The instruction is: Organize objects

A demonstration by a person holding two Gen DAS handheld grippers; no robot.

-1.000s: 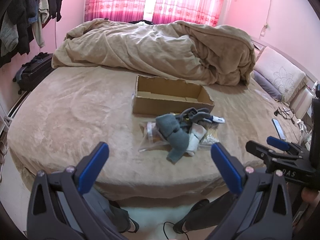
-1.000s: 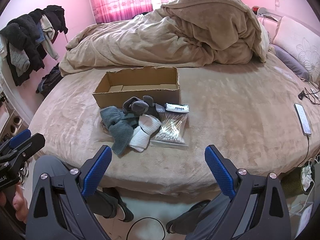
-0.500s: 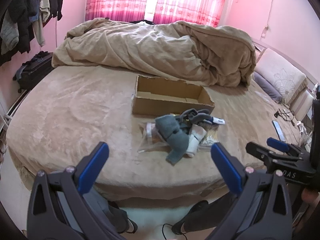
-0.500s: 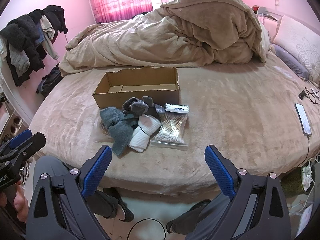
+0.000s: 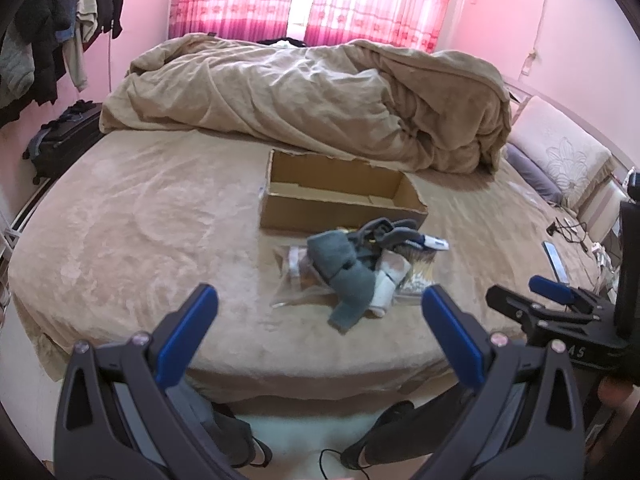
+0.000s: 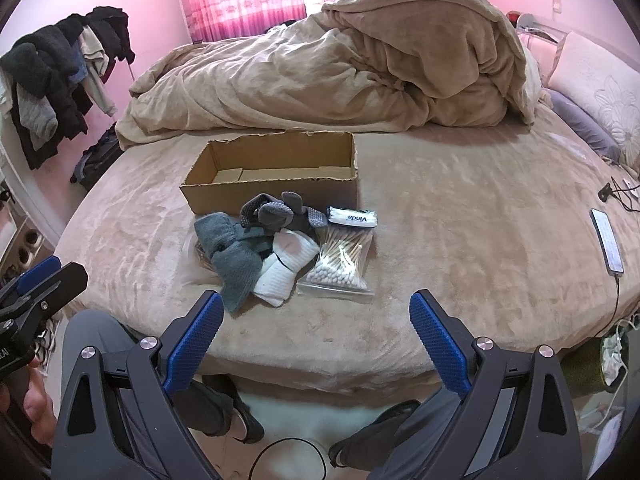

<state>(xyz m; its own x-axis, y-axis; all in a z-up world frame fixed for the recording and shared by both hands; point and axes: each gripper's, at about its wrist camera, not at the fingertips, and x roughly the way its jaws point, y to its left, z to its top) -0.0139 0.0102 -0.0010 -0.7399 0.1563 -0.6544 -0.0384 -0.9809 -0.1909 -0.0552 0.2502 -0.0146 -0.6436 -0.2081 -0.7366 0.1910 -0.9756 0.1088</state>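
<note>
both grippers: black frames, silver screws, blue ribbed pads; grey trousers (image 6: 104,344).

One cardboard box (image 6: 276,168), one bag of cotton swabs (image 6: 340,256), one tissue pack (image 6: 352,217), one phone (image 6: 607,240), two grippers.

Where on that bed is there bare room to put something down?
Bare bedspread lies left of the cardboard box, and right of the cotton swab bag up to the phone. Crowded: the sock pile before the box, the duvet behind.
</note>
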